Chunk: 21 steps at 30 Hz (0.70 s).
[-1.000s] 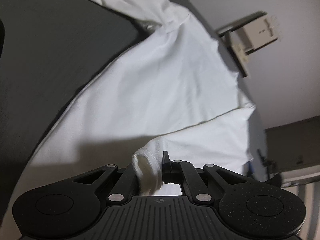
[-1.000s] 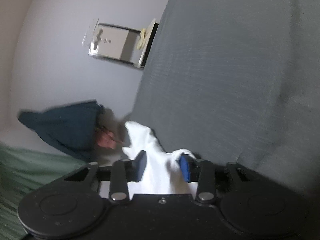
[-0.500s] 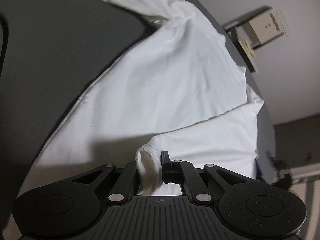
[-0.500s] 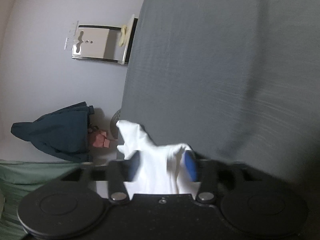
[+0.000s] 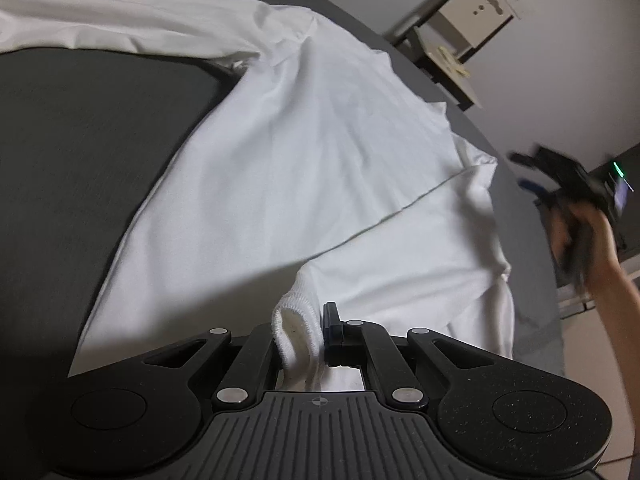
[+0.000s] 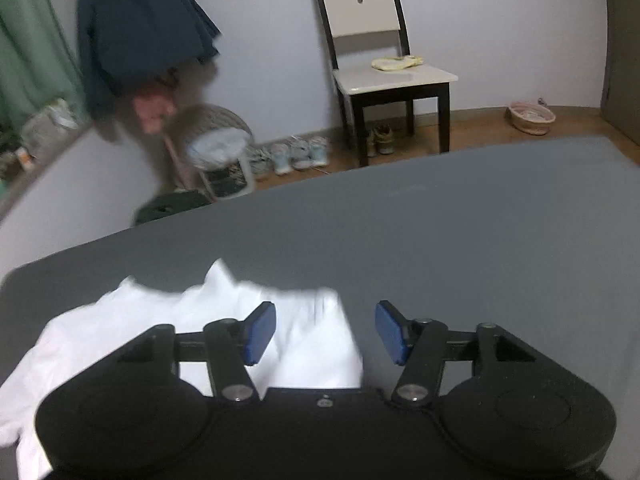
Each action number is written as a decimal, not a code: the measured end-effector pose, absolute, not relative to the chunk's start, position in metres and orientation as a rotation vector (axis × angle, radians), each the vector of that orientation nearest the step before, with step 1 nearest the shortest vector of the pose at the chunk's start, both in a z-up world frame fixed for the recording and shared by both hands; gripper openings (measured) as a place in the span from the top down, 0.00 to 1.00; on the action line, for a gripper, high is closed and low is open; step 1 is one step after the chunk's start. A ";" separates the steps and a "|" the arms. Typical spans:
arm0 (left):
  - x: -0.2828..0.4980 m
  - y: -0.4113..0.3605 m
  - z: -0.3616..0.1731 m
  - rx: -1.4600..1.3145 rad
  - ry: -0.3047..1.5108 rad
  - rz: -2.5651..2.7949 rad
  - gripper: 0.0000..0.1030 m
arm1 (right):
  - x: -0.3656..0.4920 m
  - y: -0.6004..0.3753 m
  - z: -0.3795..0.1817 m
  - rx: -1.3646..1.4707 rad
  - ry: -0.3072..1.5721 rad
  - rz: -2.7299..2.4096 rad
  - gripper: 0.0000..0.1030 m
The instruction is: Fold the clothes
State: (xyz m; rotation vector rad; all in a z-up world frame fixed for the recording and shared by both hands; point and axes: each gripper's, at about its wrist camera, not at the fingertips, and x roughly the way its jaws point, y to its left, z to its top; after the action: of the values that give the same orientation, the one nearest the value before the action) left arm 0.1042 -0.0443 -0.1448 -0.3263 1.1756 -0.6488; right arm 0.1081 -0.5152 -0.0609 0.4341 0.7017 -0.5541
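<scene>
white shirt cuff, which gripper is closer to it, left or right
Left. The left gripper is shut on the white shirt cuff. The right gripper is open, off at the shirt's far edge, holding nothing.

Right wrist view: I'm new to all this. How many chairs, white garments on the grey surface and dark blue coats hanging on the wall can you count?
chair: 1
white garment: 1
dark blue coat: 1
Total: 3
</scene>
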 end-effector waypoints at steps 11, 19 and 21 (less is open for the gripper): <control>0.108 -0.055 -0.150 -0.248 1.188 -0.727 0.99 | 0.183 -0.516 -0.095 0.342 1.038 -0.487 0.91; 0.107 -0.047 -0.147 -0.279 1.173 -0.734 0.99 | 0.173 -0.537 -0.104 0.366 0.912 -0.607 0.93; 0.111 -0.044 -0.155 -0.270 1.203 -0.710 0.99 | 0.170 -0.540 -0.116 0.381 0.898 -0.649 0.94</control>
State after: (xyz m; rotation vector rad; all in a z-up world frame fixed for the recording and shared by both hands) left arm 0.1108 -0.0439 -0.1546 -0.2700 1.2026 -0.7104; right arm 0.1698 -0.5402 -0.1160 0.3811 0.8982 -0.6492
